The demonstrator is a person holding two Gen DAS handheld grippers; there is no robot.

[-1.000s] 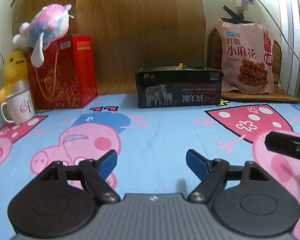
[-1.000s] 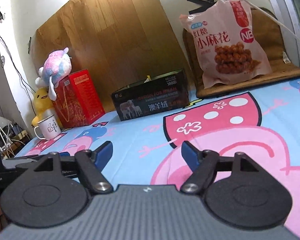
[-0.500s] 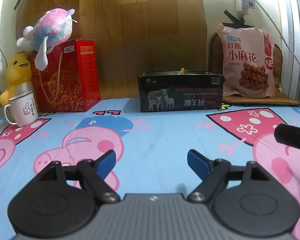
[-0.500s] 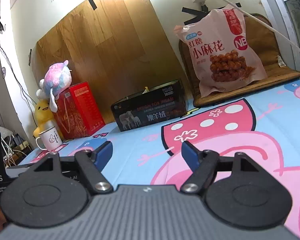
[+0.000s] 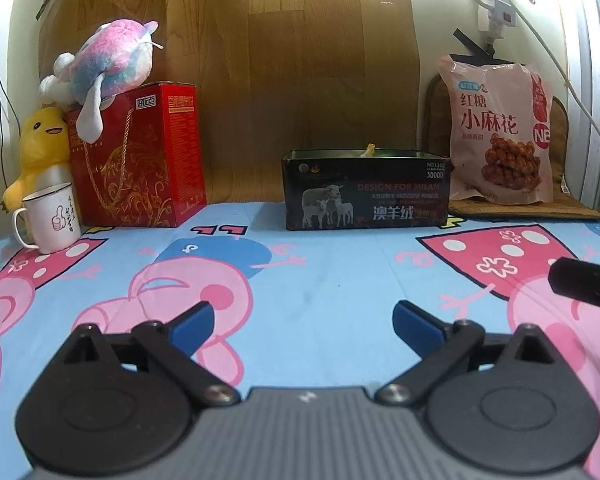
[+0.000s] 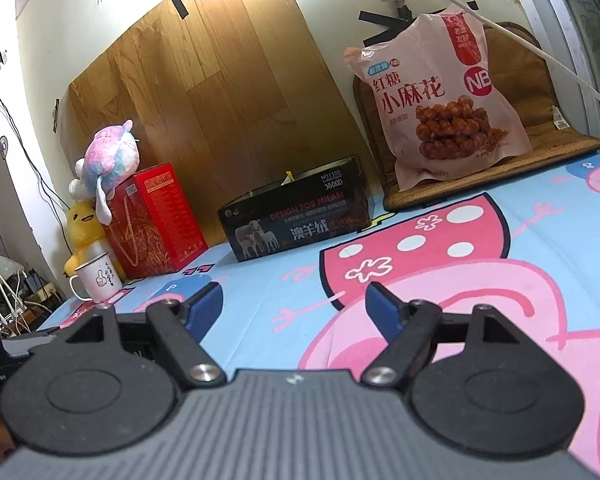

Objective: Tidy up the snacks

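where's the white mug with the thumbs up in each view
Left wrist view: the white mug stands at the far left edge, in front of the yellow duck plush and beside the red gift box.
Right wrist view: the mug is lower left, smaller, again below the duck.
Shared landmark: the red gift box just right of the mug.

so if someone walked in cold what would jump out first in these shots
Probably the loud cartoon-pig sheet covering the whole surface, pink on sky blue. Next, the big pink snack bag standing at the back right against a brown cushion, with the dark sheep-printed tin to its left. At the back left, a pastel plush toy sprawls on top of a red gift box, with a yellow duck plush and a white mug beside it.
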